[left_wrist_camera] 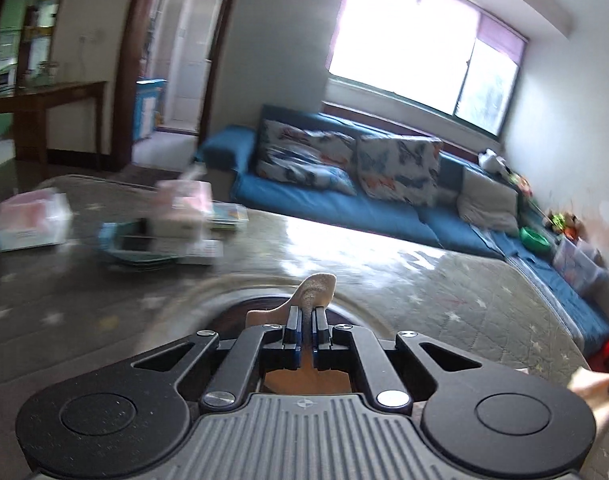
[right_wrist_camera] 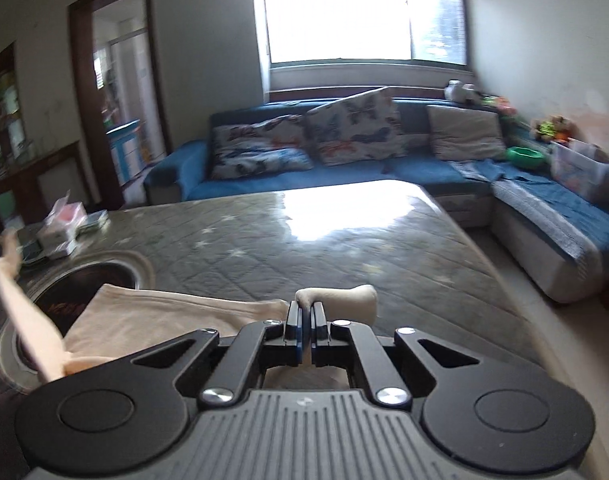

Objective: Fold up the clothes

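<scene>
Two grippers are engaged on one beige garment (right_wrist_camera: 172, 312). The left gripper (left_wrist_camera: 306, 320) has its fingers (left_wrist_camera: 292, 326) closed to a narrow slit, with a fold of the beige cloth pinched between them and protruding just beyond the tips. The right gripper (right_wrist_camera: 305, 318) is in the same condition: fingers (right_wrist_camera: 291, 320) nearly together, clamped on a rolled edge of the garment that bulges to the right of the tips.

In the right wrist view the garment spreads leftward from the right gripper, and part of it lies over a round dark inset (right_wrist_camera: 84, 284) in the worktop (right_wrist_camera: 304, 240). One strip of cloth rises toward the left edge of that view; its far end is blurred. The worktop carries a grey quilted cover with pale stars. The garment sits at the near edge of the worktop.

Several boxes and packets (left_wrist_camera: 172, 224) stand toward the far left corner of the worktop; detail is blurred. A blue sofa (right_wrist_camera: 424, 168) with patterned cushions (right_wrist_camera: 352, 128) runs beyond the far edge, below a bright window (right_wrist_camera: 364, 12).
</scene>
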